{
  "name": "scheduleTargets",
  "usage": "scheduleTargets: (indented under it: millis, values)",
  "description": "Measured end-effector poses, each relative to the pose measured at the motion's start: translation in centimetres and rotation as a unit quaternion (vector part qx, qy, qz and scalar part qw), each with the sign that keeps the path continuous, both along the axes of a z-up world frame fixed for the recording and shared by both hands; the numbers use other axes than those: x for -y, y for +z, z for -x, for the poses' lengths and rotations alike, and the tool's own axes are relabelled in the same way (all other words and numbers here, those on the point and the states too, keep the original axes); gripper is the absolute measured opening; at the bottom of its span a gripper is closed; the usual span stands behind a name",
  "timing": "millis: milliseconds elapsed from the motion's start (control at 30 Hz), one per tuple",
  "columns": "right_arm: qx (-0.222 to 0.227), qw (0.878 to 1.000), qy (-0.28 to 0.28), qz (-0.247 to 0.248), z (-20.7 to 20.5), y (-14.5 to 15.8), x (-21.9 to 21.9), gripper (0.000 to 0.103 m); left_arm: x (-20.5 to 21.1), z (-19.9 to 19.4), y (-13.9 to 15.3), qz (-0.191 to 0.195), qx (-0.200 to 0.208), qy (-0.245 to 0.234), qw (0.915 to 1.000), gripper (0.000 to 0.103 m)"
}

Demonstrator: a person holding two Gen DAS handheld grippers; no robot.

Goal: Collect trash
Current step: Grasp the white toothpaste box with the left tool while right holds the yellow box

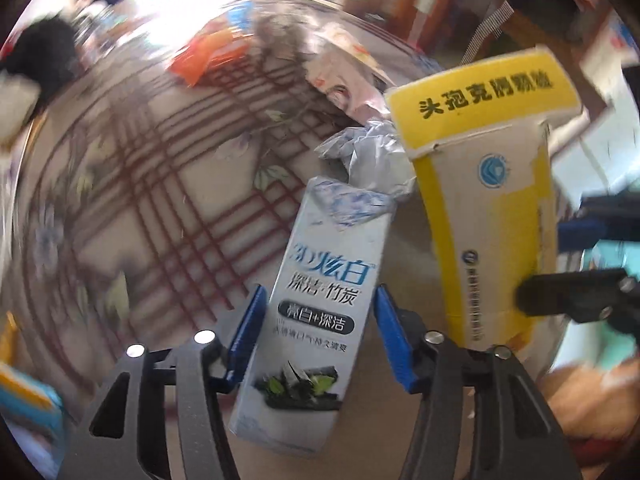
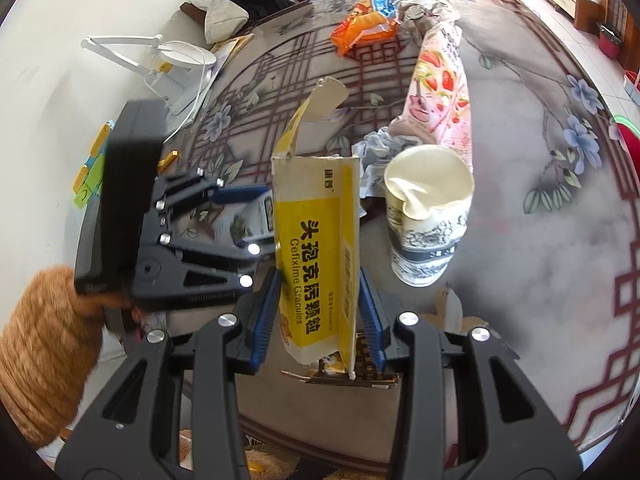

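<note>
My left gripper [image 1: 320, 336] is shut on a white and blue toothpaste box [image 1: 316, 304], held upright above the round table [image 1: 160, 184]. My right gripper [image 2: 320, 312] is shut on a yellow and white medicine box [image 2: 316, 256] with its top flap torn open. The medicine box also shows in the left wrist view [image 1: 484, 184], just right of the toothpaste box. In the right wrist view the left gripper [image 2: 240, 216] is at the left, with the toothpaste box [image 2: 256, 220] partly hidden behind the medicine box.
On the patterned table lie crumpled grey paper [image 2: 376, 148], a crushed paper cup [image 2: 428, 212], a pink strawberry wrapper [image 2: 440, 88], orange snack bags [image 2: 364, 28] and a brown flat carton [image 2: 352, 376]. A white desk lamp [image 2: 176, 56] stands at the left.
</note>
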State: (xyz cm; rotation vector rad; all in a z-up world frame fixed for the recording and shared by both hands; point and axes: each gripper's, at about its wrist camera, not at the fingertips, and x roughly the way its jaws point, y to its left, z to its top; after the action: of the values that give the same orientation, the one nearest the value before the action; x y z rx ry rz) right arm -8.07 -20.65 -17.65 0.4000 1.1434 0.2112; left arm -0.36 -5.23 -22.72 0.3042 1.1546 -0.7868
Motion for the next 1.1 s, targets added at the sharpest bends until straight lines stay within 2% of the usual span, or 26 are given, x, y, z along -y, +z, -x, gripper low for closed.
scheduleTargets:
  millis: [67,167,300,433,533,700,733,1100]
  values:
    - [0.004,1.0,0.0,0.001,-0.1,0.2,0.0,0.038,-0.6,0.1,0.0,0.018,-0.01,0.043,0.9989,0.051]
    - [0.008,1.0,-0.003,0.003,-0.1,0.4,0.2,0.038,-1.7,0.0,-0.3,0.011,-0.014,0.12,0.9927,0.052]
    - [0.01,1.0,-0.008,0.004,0.0,0.6,0.5,0.038,-2.6,0.2,-0.5,0.02,-0.039,0.166,0.9851,0.052]
    - [0.013,1.0,-0.015,0.003,0.2,0.8,1.0,0.038,-2.5,0.7,-0.5,0.015,-0.035,0.168,0.985,0.054]
    - [0.014,1.0,-0.019,0.001,0.3,0.8,1.3,0.038,-2.4,0.7,-0.9,0.013,-0.038,0.177,0.9833,0.06]
    - [0.017,1.0,-0.016,0.0,0.5,1.0,1.4,0.038,-1.8,0.7,-1.0,0.009,-0.037,0.171,0.9845,0.062]
    - [0.017,1.0,-0.015,-0.001,0.5,1.0,1.4,0.039,-1.6,0.6,-1.1,0.004,-0.036,0.171,0.9846,0.066]
    - [0.015,1.0,-0.006,-0.002,0.4,1.0,1.5,0.04,-1.0,1.1,-1.4,0.0,-0.04,0.173,0.9841,0.071]
